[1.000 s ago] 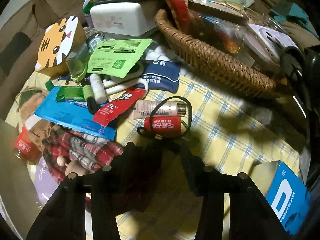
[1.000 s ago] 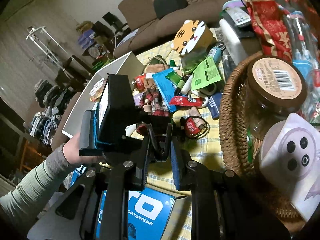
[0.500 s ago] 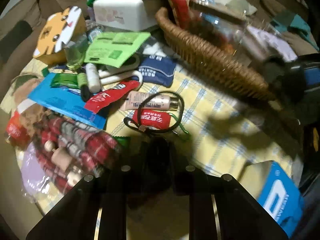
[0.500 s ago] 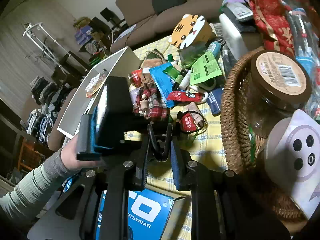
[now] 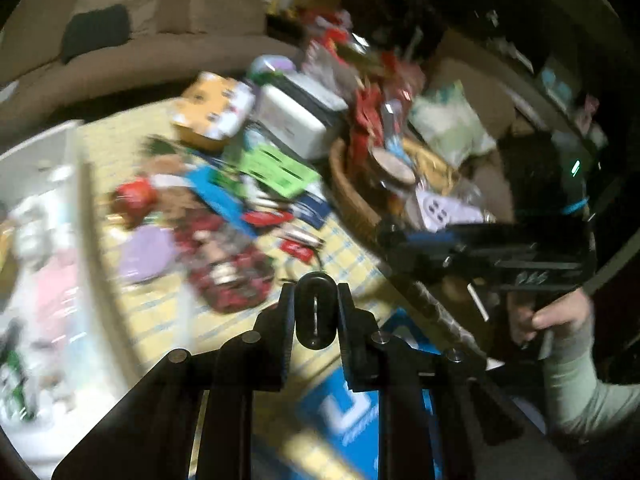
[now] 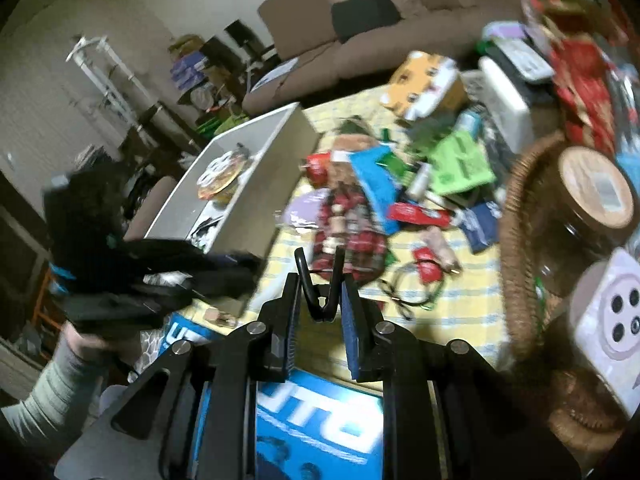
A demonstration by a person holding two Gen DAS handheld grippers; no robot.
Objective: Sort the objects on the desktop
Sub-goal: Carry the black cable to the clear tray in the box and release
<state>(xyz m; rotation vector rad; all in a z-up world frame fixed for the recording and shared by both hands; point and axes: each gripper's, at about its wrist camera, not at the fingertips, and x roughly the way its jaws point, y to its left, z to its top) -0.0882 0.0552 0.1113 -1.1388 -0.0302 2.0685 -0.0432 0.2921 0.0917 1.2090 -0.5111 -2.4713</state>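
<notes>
My left gripper is shut on a small black oval object, raised above the yellow checked cloth. My right gripper is shut on a black clip whose prongs stick up between the fingers. A heap of desktop objects lies on the cloth: a red plaid doll, a red pouch with a black cord, a green packet, a blue packet, a tiger-face box. The left wrist view is blurred by motion.
A white open box with items inside stands at the left of the cloth. A wicker basket at the right holds a brown-lidded jar and a white socket cube. A blue printed box lies under my right gripper. A brown sofa is behind.
My left gripper has closed on the black object, risen and swung back to the left, away from the heap. My right gripper keeps its hold on the clip and has lifted a little.
</notes>
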